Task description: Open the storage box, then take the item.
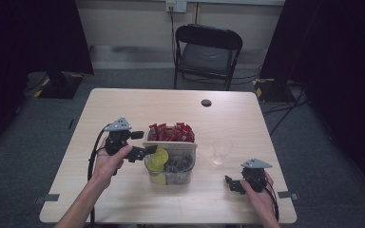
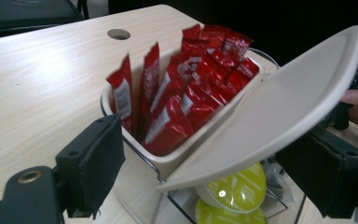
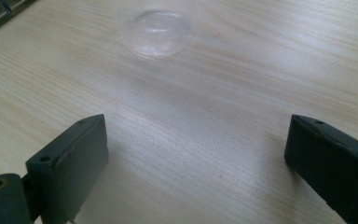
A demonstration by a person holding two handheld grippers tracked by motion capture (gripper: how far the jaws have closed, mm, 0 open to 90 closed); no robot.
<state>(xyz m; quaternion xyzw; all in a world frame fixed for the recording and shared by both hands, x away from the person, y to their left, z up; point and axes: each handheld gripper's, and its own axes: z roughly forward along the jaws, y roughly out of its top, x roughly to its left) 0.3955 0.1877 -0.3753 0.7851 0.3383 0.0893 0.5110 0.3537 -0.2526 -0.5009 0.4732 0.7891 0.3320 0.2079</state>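
Black jaws of our left gripper [image 2: 214,172] stand closest to the lens in the left gripper view, spread wide, with nothing pinched between them. Between these jaws we see the beige lid [image 2: 279,107], tilted up and half open over the beige box [image 2: 116,109] that is full of red sachets [image 2: 182,102]. This box sits on top of a wire rack [image 1: 170,164] in the middle of the tabletop [image 1: 123,102], and under it lie green capsules [image 2: 235,189]. In the high view our left gripper [image 1: 145,142] hangs at about 9 o'clock of the rack, very near the lid.

Our right gripper [image 1: 231,183] rests low at 4 o'clock of the rack, also released and empty; in the right gripper view it looks at the clear plastic cup [image 3: 158,32], which stands apart at 3 o'clock of the rack.

We judge that some risks exist. The lid is not held, so it may fall shut on the jaw when we reach for a sachet. If the jaws close too wide, they may catch several sachets together, or push the box and shift the whole rack. The cup is light and could tip over if a sachet is dropped on its rim.
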